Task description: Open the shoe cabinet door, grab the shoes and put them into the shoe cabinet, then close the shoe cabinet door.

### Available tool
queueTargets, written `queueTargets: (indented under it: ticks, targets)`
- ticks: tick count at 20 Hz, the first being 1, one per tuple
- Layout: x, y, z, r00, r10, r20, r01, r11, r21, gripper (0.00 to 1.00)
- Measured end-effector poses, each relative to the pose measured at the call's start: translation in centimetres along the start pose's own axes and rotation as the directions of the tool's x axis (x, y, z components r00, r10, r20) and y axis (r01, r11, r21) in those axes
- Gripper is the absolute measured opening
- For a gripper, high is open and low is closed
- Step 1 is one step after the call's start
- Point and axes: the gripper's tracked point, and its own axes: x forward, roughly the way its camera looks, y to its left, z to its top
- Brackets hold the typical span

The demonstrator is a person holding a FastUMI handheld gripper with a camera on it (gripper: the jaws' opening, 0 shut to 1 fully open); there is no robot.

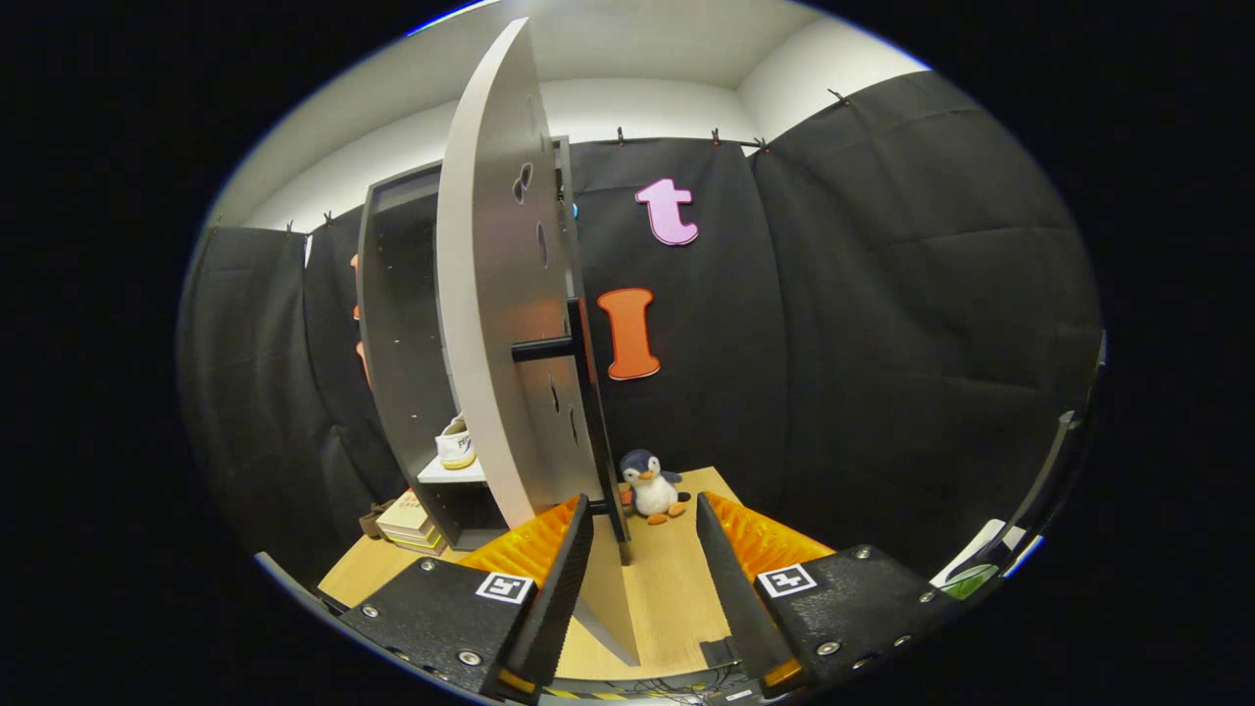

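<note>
The grey shoe cabinet [397, 324] stands on the wooden table with its door [495, 314] swung open toward me, seen nearly edge-on. A black bar handle [578, 363] sticks out of the door's outer face. A white shoe [457, 446] with a yellowish sole rests on the cabinet's lower shelf, partly hidden by the door. My gripper [642, 520] is open, and the door's lower edge and handle post run down between the fingers, close to the left fingertip [578, 520]. Neither finger presses on the door.
A small plush penguin [651, 483] sits on the table just beyond the fingers, right of the door. A stack of books or boxes [410, 520] lies at the cabinet's left foot. Black cloth walls close the booth behind and to the right.
</note>
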Motion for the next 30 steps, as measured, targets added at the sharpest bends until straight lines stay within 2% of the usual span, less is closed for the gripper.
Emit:
queueTargets:
  ticks: [10,19,24,30]
  targets:
    - [1.0,8.9,-1.2,0.982,0.187,-0.019,-0.188,0.982,-0.011,0.69]
    - [3.4,16.1,-2.1,0.947,0.318,-0.048,-0.318,0.948,0.001,0.71]
    - [6.0,20.3,-2.0,0.926,0.373,-0.06,-0.374,0.927,-0.002,0.78]
    - [10.0,25.6,-2.1,0.919,0.39,-0.061,-0.391,0.92,-0.017,0.83]
